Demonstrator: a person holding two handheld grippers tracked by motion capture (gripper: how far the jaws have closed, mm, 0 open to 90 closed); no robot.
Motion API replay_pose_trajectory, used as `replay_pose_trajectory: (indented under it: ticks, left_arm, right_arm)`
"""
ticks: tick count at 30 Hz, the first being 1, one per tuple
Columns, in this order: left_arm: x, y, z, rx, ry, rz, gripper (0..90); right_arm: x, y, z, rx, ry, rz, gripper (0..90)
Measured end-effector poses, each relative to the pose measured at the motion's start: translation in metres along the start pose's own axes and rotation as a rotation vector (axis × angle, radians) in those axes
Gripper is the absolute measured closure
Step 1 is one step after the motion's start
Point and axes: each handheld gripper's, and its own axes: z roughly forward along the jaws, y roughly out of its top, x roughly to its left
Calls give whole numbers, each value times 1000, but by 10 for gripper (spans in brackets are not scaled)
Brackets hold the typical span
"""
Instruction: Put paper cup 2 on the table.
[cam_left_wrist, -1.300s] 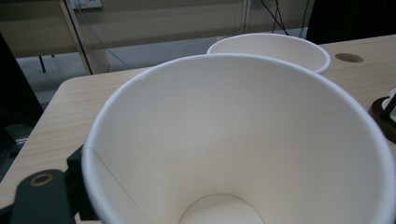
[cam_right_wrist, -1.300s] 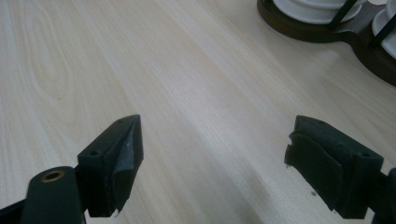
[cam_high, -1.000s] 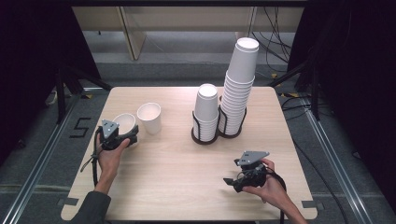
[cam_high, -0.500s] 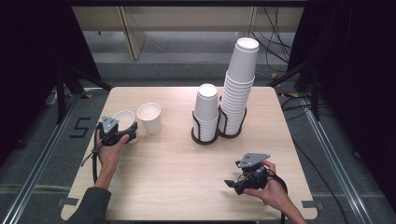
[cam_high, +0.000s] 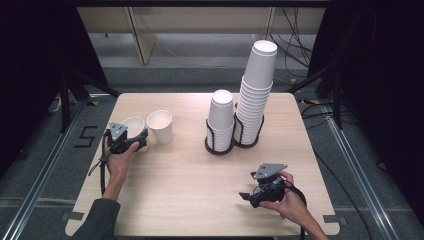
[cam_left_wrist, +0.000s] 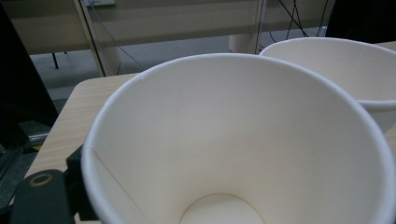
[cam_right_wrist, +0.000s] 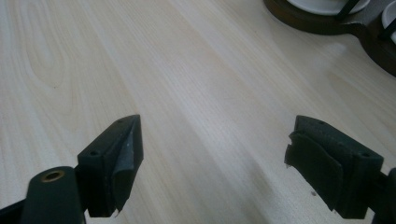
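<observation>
Your light wooden table (cam_high: 190, 195) carries a dark two-ring cup holder (cam_high: 220, 148) near its far right, loaded with a tall stack of upturned white paper cups (cam_high: 256, 95) and a shorter stack (cam_high: 220, 116) beside it. Two single white paper cups stand upright on the left: one freestanding cup (cam_high: 160, 126), and just beside it the cup your left gripper (cam_high: 131, 142) has hold of (cam_high: 133, 125). In the left gripper view that held cup (cam_left_wrist: 243, 149) sits between the jaws, apparently clamped at the wall, with the neighbouring cup's rim (cam_left_wrist: 336, 70) close behind it.

Judging by this, two cups are out and set down; the stacks remain well stocked, so much of the dealing-out looks left to do.

Your left hand (cam_high: 116, 162) lies low on the table, forearm reaching in from the near edge. Your right gripper (cam_high: 250, 196) rests near the front right, well apart from the holder, its jaws spread wide over bare wood with nothing between them.
</observation>
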Motion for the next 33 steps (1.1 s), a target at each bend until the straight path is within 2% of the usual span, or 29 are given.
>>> replay_pose_trajectory:
  ticks: [3, 7, 9, 10, 13, 16, 17, 20, 22, 23, 27, 30, 31, 33]
  left_arm:
    - [1, 0, 2, 4, 8, -9, 139]
    - [1, -2, 5, 17, 7, -5, 139]
    - [1, -2, 6, 26, 8, 2, 139]
    - [0, -2, 7, 30, 9, 1, 139]
    - [0, -3, 8, 32, 7, 1, 139]
    - [0, -3, 9, 39, 4, -1, 138]
    - [0, -3, 9, 43, 7, -2, 137]
    - [0, -3, 9, 46, 0, 0, 137]
    - [1, -3, 9, 47, 0, 2, 137]
    - [1, -3, 9, 45, 2, 3, 135]
    - [2, -5, 10, 36, 2, 10, 123]
    - [-1, -7, 10, 31, -13, 43, 95]
    - [-3, -8, 10, 31, -29, 68, 80]
    - [-4, -9, 9, 32, -28, 60, 96]
  right_arm:
    - [0, 0, 0, 16, 6, 11, 184]
    - [-2, 1, 1, 3, 8, -18, 184]
    - [-1, 1, 0, 13, 9, 0, 184]
    - [-1, 0, 1, 10, 15, -8, 184]
    - [-2, -1, 1, -14, 6, -12, 184]
    - [-4, 0, 0, -7, -2, -23, 184]
    - [-2, 0, 0, -1, 3, -7, 184]
    - [-1, 1, 1, 3, 11, -22, 184]
    - [0, 2, 1, 8, 7, -6, 184]
    - [0, 1, 3, -10, 4, -12, 184]
    - [-1, 2, 2, 3, 12, -19, 184]
    - [-2, 2, 2, 1, 8, -34, 184]
    - [-1, 2, 2, 3, 12, -23, 184]
    - [0, 2, 2, 7, 10, -11, 184]
